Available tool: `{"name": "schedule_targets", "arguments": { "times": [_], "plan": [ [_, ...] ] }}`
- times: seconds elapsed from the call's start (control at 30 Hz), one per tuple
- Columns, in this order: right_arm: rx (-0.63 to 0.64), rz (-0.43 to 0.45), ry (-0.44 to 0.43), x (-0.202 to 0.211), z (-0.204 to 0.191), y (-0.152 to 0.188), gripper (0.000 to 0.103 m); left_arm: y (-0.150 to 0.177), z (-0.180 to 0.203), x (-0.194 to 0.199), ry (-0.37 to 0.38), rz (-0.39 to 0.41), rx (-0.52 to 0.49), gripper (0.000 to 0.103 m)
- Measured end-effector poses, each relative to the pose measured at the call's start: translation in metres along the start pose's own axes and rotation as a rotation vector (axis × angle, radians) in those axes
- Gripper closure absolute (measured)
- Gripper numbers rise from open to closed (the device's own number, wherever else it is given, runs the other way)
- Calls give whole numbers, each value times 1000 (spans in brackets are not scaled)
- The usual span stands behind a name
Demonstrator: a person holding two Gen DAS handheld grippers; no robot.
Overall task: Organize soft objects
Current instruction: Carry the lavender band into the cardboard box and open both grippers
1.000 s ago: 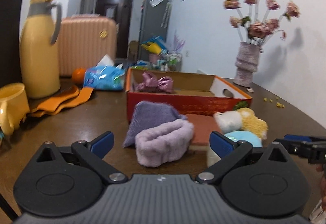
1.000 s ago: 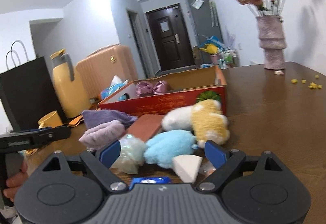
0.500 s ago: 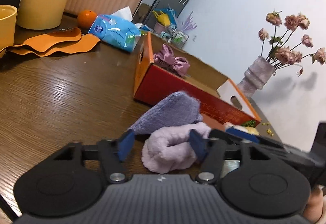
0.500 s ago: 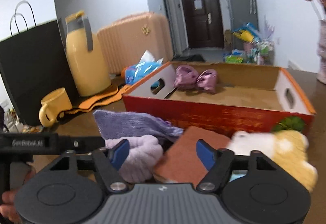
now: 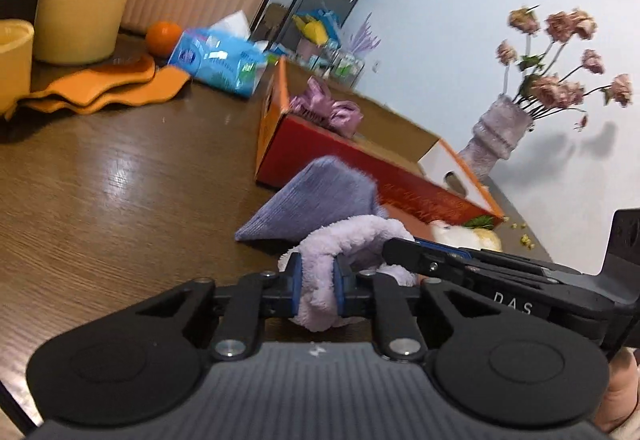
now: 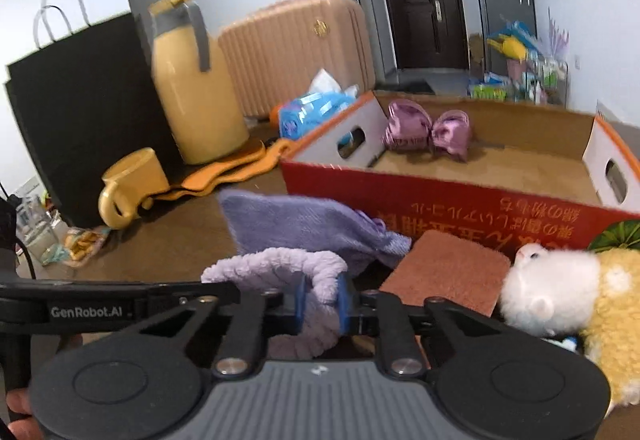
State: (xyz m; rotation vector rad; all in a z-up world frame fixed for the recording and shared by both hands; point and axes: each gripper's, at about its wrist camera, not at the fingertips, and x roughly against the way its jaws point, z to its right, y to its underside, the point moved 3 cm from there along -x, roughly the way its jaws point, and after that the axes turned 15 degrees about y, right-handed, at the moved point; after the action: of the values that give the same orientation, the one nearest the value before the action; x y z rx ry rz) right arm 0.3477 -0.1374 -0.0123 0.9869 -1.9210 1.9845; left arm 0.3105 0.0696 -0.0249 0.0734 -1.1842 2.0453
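A lived-in home: suitcase (image 6: 296, 52) by the entrance door (image 6: 420, 6), flower vase (image 5: 498, 132) on a wooden table (image 5: 100, 176).

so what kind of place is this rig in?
Most likely a lived-in home, a dining or living area: a wooden table with a vase of flowers, a pink suitcase on the floor and a dark entrance door down the hall.

Background clutter on the tabletop (image 5: 100, 176)
Yellow thermos (image 6: 192, 88), yellow mug (image 6: 132, 180) and orange mats (image 5: 100, 88) sit together; tissue pack (image 5: 220, 64) beside an orange (image 5: 163, 38); flower vase (image 5: 500, 132) by the wall; pink suitcase (image 6: 296, 44) behind; black paper bag (image 6: 80, 108).
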Motion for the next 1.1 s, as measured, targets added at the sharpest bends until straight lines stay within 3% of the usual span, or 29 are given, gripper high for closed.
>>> {"name": "schedule_targets", "arguments": {
  "times": [0.37,0.67,0.87,1.1],
  "plan": [
    [-38,179,56,113,10,19,88,8,82,47,73,71,-147,87],
    [-116,241,82,147,36,31,88,11,121,39,96,62,-232,87],
    [-134,255,119,133,71,8,88,-23,144,-9,103,-2,-296,87],
    [-171,174,136,62,154,-81,88,-112,152,-127,98,-115,-310,87]
  ]
}}
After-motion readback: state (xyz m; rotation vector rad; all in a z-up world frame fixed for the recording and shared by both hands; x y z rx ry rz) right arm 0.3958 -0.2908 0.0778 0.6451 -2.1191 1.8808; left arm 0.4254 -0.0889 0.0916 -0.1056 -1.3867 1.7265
